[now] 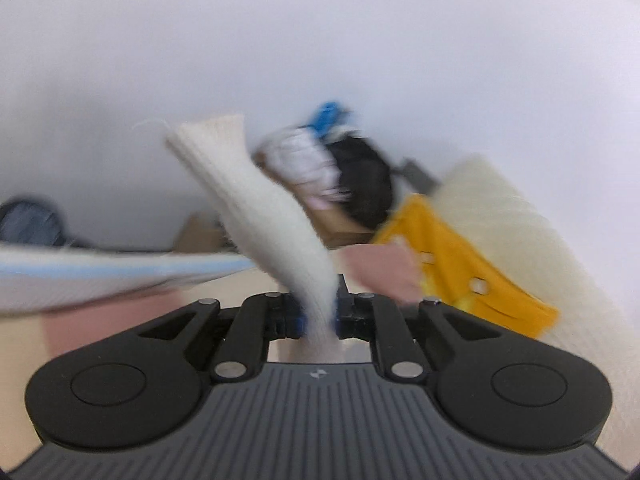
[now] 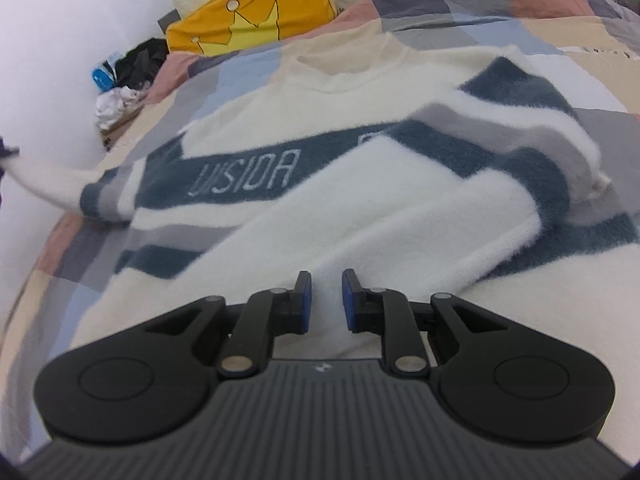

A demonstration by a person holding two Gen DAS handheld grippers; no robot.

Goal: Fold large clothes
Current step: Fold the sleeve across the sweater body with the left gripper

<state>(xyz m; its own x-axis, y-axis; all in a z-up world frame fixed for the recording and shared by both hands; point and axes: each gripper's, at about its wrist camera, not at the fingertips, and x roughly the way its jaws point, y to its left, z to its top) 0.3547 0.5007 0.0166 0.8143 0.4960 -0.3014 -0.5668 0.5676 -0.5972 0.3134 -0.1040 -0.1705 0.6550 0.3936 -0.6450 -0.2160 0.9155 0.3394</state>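
Gripping the cuff (image 1: 256, 200) in the left claw (image 1: 320, 312), shut tight on the ribbed knit, well up off the bed. Too blurred there to tell how deep the bite goes.

Hovering the right claw (image 2: 326, 300) just over the lower front of the sweater (image 2: 280, 220), pads a little apart and pinching nothing.

Lying face up on the quilt (image 2: 520, 4), neck towards the pillow (image 2: 248, 12), with one sleeve (image 2: 500, 132) already folded in across the chest and the other sleeve (image 2: 52, 188) stretched off to the left edge of the right wrist view.

To do this fold well:
- Carry the cuff in an arc over the chest, not straight across, so as not to drag the body along.
- Press down lightly with the right claw on the front panel, probably needed, since fluffy knit slides easily on a quilt.
- Aim to crease at the shoulder seam and land the sleeve over the lettering, level with the folded one.
- Lower until the cuff rests on the sweater, then let go; dropping from height likely leaves a twist.
- Watch for the shoulder lifting or the striped edge creeping sideways; ease off and re-lay if so.
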